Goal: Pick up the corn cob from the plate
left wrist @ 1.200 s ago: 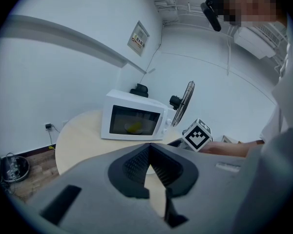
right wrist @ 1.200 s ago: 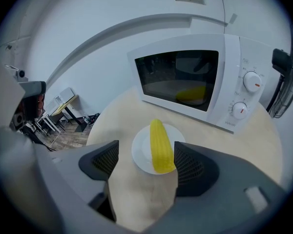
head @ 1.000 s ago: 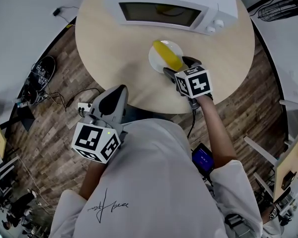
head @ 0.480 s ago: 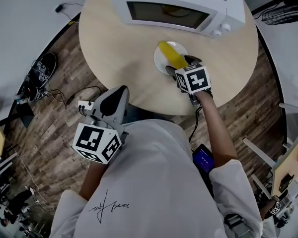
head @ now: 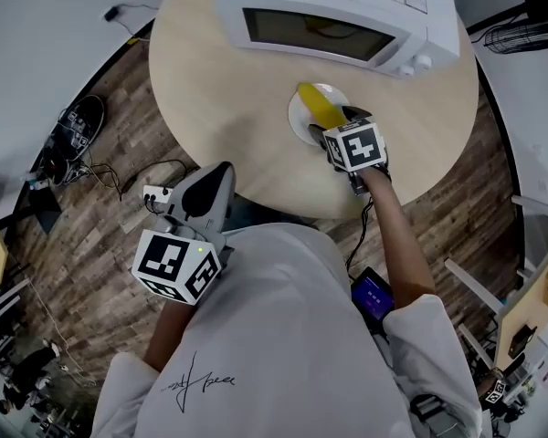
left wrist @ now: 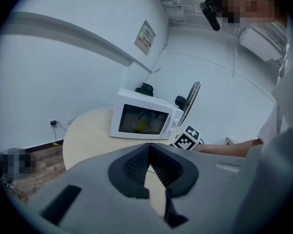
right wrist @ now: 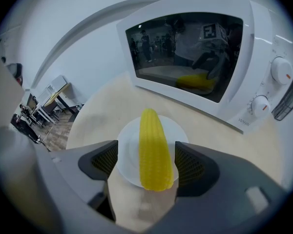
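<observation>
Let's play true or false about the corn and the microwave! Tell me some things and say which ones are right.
1. The corn cob lies on a white plate. True.
2. The microwave door is open. False: it is closed.
3. The right gripper has its jaws apart, one on each side of the corn. True.
4. The left gripper is holding the corn. False: it holds nothing, away from the plate.
5. The plate sits on the floor. False: it is on the round table.
</observation>
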The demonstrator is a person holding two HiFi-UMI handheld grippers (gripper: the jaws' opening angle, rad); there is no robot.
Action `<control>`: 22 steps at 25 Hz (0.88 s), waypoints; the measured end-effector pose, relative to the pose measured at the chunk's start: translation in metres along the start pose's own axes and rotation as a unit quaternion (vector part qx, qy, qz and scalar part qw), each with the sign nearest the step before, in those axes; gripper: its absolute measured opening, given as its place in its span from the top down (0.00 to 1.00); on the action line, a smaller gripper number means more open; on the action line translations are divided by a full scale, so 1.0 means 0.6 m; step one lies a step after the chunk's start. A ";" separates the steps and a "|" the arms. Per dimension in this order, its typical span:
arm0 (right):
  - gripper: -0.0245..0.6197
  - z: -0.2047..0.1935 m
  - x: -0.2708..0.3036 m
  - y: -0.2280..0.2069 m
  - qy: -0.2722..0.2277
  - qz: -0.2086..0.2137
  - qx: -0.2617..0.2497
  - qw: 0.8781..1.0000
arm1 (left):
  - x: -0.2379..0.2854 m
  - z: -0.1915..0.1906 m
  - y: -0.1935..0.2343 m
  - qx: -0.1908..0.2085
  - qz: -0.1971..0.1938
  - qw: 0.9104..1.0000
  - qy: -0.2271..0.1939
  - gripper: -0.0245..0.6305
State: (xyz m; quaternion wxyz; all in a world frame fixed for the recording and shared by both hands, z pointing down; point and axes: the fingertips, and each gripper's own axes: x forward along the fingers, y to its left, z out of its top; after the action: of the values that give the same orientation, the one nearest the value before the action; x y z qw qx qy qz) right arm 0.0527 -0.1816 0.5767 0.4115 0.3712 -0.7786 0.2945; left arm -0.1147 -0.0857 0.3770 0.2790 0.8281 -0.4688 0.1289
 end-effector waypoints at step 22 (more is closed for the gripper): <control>0.38 0.003 0.049 -0.006 0.035 -0.004 -0.016 0.999 | 0.015 0.005 0.037 -0.012 0.004 1.000 0.007 0.98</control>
State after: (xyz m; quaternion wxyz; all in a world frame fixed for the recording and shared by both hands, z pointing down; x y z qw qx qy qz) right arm 0.0436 -0.1949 0.6015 0.4458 0.3574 -0.7664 0.2936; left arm -0.1289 -0.1029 0.3863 0.2911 0.8223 -0.4714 0.1299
